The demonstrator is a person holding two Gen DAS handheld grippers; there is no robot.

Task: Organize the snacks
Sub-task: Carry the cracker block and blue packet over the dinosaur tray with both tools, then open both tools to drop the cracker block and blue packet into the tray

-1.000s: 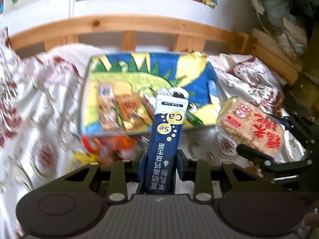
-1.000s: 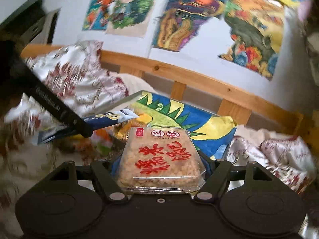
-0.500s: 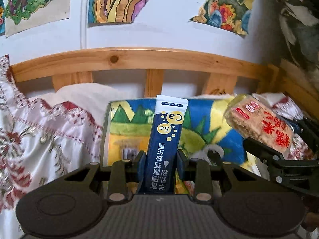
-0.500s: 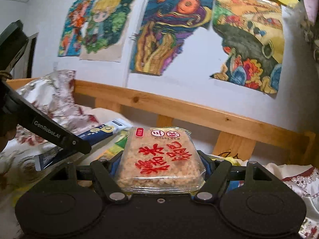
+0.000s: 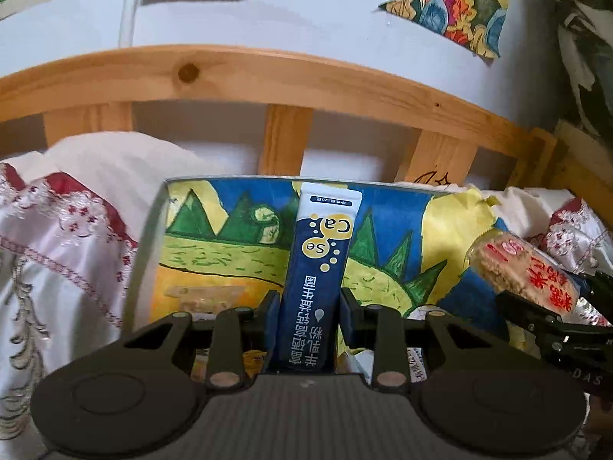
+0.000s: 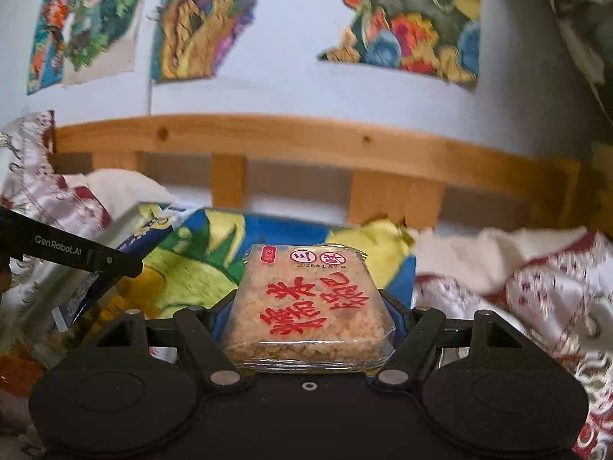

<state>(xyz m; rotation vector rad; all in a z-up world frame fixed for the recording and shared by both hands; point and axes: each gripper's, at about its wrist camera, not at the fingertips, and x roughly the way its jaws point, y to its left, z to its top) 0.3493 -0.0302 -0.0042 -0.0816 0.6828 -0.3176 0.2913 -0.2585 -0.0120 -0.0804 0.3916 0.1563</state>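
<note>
My left gripper (image 5: 308, 303) is shut on a dark blue sachet (image 5: 320, 268) with a white top and yellow "Ca Se" dots, held upright over the tray. My right gripper (image 6: 312, 306) is shut on a clear-wrapped rice cake (image 6: 312, 303) with red characters. The tray (image 5: 161, 230) has a grey rim and a bright blue, yellow and green drawing inside; it lies on the bed ahead of both grippers. The rice cake also shows at the right of the left wrist view (image 5: 525, 272), and the sachet at the left of the right wrist view (image 6: 130, 241).
A wooden bed rail (image 5: 287, 76) runs behind the tray. White and red patterned bedding (image 5: 57, 253) lies to the left and right (image 6: 536, 287). Some snack packets (image 5: 207, 295) lie in the tray's near part, mostly hidden. Drawings hang on the wall.
Both grippers have moved forward over the tray with their snacks still held. The snacks in the tray's near part have dropped out of sight below the left gripper.
</note>
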